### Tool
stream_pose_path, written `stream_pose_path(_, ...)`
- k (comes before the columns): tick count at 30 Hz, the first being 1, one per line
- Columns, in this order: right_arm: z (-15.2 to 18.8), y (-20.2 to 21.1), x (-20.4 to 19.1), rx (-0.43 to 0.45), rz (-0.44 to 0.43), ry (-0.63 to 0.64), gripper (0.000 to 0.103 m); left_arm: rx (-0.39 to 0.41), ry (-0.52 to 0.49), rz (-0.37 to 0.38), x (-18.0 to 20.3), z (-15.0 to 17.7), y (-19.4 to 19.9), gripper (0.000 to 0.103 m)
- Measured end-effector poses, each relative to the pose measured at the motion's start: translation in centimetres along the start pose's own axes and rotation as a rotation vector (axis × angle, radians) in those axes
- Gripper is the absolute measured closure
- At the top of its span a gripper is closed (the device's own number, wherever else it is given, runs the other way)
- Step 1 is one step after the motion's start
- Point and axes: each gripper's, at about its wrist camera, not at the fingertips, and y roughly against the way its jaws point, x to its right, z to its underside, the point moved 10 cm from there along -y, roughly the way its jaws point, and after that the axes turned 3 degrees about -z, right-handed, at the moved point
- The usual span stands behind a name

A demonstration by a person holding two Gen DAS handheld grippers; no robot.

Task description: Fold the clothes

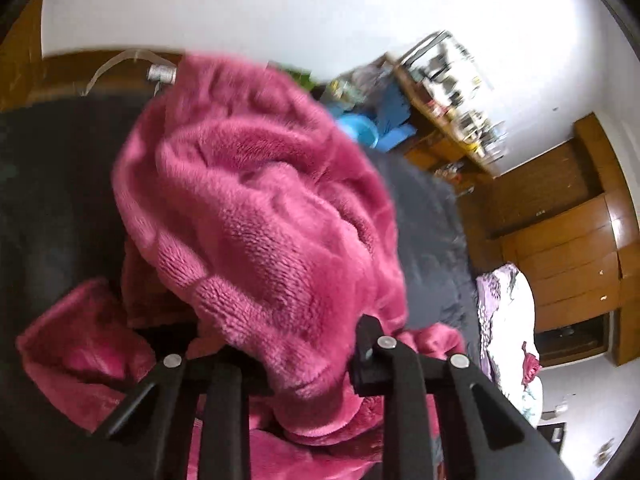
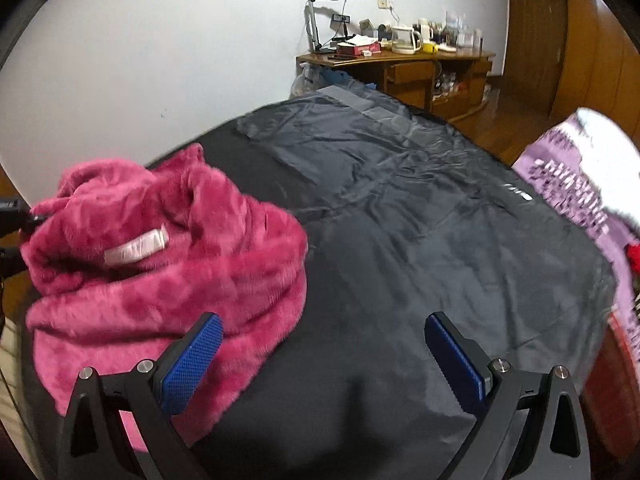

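Observation:
A fluffy pink fleece garment (image 1: 256,216) fills the left wrist view, bunched and lifted over the dark bed cover (image 1: 428,232). My left gripper (image 1: 296,352) is shut on a fold of it; fabric hides the fingertips. In the right wrist view the same pink garment (image 2: 168,248) lies heaped at the left of the dark grey bed cover (image 2: 420,220), with a pale label (image 2: 138,251) showing. My right gripper (image 2: 324,344) is open and empty, with blue pads (image 2: 192,364), its left finger at the garment's near edge. The left gripper's tip (image 2: 16,210) shows at the far left, at the garment.
A wooden desk (image 2: 400,60) with a kettle, bottles and a lamp stands behind the bed. A purple and white patterned quilt (image 2: 584,184) lies along the bed's right side. Wooden wardrobes (image 1: 568,240) line the wall. A blue bag (image 1: 360,128) sits by the desk.

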Motion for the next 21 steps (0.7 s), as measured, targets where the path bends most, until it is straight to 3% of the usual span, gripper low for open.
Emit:
stream_pose_path(5, -1.2, -1.2, -2.2, -0.040, -0.122, -0.097, 0.001, 0.089, -0.019, 0.031, 1.2, -1.7, 4.7, 0.079)
stream_pose_path(7, -1.1, -2.2, -2.9, -0.079, -0.143, -0.132, 0.001, 0.131, -0.029, 0.039, 1.3, -2.4, 6.5, 0.088)
stream_pose_path(10, -1.0, -4.5, -4.2, -0.138, -0.147, -0.131, 0.001, 0.205, -0.061, 0.022, 1.4, -2.9, 9.5, 0.088)
stream_pose_path(12, -0.4, -6.2, -5.3, -0.191, -0.145, -0.090, 0.010, 0.207, -0.076, -0.013, 0.7, -2.9, 9.6, 0.088)
stream_pose_path(14, 0.5, -7.2, -6.1, -0.235, -0.125, -0.042, 0.033, 0.192, -0.084, -0.046, -0.1, -2.8, 9.7, 0.088)
stream_pose_path(17, 1.4, -7.6, -7.4, -0.266, -0.113, 0.010, 0.053, 0.194, -0.094, -0.098, -1.6, -2.4, 9.3, 0.088)
stream_pose_path(21, 2.1, -7.0, -8.7, -0.273, -0.088, 0.062, 0.057, 0.194, -0.094, -0.138, -2.5, -2.4, 7.9, 0.088)
